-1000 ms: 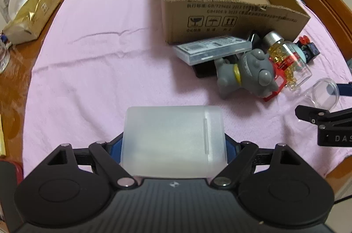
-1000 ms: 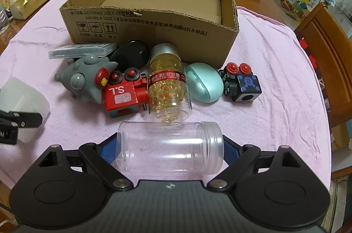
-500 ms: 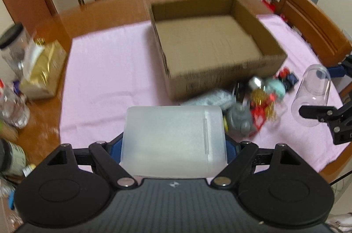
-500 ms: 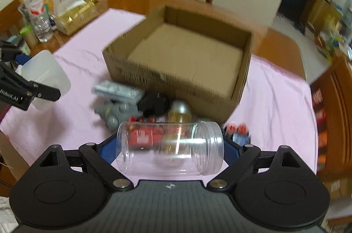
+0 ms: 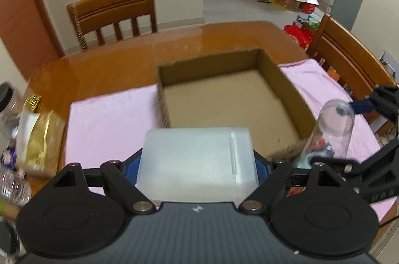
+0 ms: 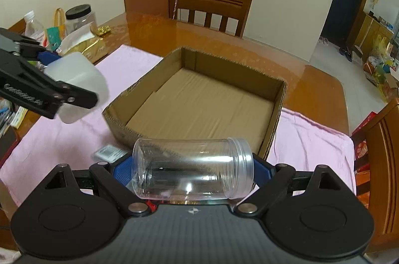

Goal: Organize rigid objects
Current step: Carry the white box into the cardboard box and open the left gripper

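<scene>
The left gripper is closed on a frosted white plastic box, its blue pads pressed to the box's two sides, so the box sits level between the fingers. The right gripper clamps a clear plastic jar by its two ends; the jar lies sideways with its threaded, lidless mouth toward the right finger.

Both grippers are held in the air above the near edge of the table, on the near side of an open cardboard box. In the right wrist view the left gripper shows at the left, carrying the frosted box over the pink cloth just left of the cardboard box's near left corner. In the left wrist view the right gripper shows at the right edge with the jar standing on end beside the cardboard box's near right corner.

The cardboard box rests on the pink cloth, with only its bare floor visible inside. Below the jar, near the cardboard box's near wall, a small clear packet lies on the cloth, and bits of red and teal toys show through the jar.

At the table's left edge stand a gold tissue pack, a black-lidded jar and a water bottle. Wooden chairs stand at the far side and the right side.
</scene>
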### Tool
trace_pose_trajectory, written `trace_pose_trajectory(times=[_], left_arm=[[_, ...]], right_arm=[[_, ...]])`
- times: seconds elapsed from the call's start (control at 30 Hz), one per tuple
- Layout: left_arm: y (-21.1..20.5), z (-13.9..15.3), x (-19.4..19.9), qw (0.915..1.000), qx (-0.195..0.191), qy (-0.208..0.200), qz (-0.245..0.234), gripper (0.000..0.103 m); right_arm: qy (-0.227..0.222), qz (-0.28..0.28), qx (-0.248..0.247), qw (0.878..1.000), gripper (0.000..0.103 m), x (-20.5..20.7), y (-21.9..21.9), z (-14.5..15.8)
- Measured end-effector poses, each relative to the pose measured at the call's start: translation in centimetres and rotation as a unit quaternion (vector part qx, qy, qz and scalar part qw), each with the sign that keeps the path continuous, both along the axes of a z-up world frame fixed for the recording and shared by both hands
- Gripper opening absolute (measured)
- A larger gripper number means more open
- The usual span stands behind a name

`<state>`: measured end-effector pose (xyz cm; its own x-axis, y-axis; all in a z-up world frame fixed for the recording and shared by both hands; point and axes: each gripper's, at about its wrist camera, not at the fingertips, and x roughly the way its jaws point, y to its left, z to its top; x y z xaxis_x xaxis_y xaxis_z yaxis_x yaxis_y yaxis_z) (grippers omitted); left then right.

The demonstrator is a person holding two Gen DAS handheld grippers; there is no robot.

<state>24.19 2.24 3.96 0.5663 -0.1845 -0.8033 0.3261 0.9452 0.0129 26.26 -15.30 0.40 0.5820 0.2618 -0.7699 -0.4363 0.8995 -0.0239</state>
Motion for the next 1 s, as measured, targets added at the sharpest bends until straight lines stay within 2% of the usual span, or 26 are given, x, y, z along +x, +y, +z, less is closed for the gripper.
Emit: trace_pose_trajectory(times=[0.1, 0.3, 0.53, 0.6, 0.67, 0.73, 0.87, 1.0], left_arm=[[-1.6, -0.1, 2.3, 0.9998, 0.005, -0.014, -0.013, 0.083], [-4.2, -2.0, 8.0, 0.9998, -0.004, -0.009, -0.019, 0.083], [-5.1, -5.0, 12.5, 0.9999, -0.003, 0.005, 0.010, 0.083], [-5.2, -5.3, 13.2, 0.9998, -0.003, -0.008, 0.018, 0.084], [-5.2, -5.3, 13.7, 0.9992, 0.003, -0.031, 0.026, 0.095], [-5.1, -5.2, 13.9, 0.9984, 0.009, -0.043, 0.036, 0.095], [-4.0, -4.7, 13.5, 0.9980, -0.009, -0.041, 0.047, 0.095], [-2.9, -3.7, 12.3, 0.9975, -0.006, -0.045, 0.054, 0.096]], right_arm=[[-0.002, -0.006, 0.003, 1.000, 0.094, 1.2, -0.3, 0.0], [-0.002, -0.017, 0.007, 1.000, 0.094, 3.5, -1.2, -0.3], [-0.004, -0.031, 0.009, 0.999, 0.094, 5.4, -2.0, -0.3], [-0.005, -0.033, 0.006, 0.999, 0.094, 5.9, -2.1, -0.4], [-0.004, -0.035, 0.004, 0.999, 0.094, 6.2, -2.3, -0.6], [0.000, -0.037, 0.005, 0.999, 0.094, 6.7, -2.3, -0.8], [0.004, -0.039, 0.005, 0.999, 0.094, 7.5, -2.3, -1.2], [0.005, -0.038, 0.002, 0.999, 0.094, 8.1, -2.2, -1.4]])
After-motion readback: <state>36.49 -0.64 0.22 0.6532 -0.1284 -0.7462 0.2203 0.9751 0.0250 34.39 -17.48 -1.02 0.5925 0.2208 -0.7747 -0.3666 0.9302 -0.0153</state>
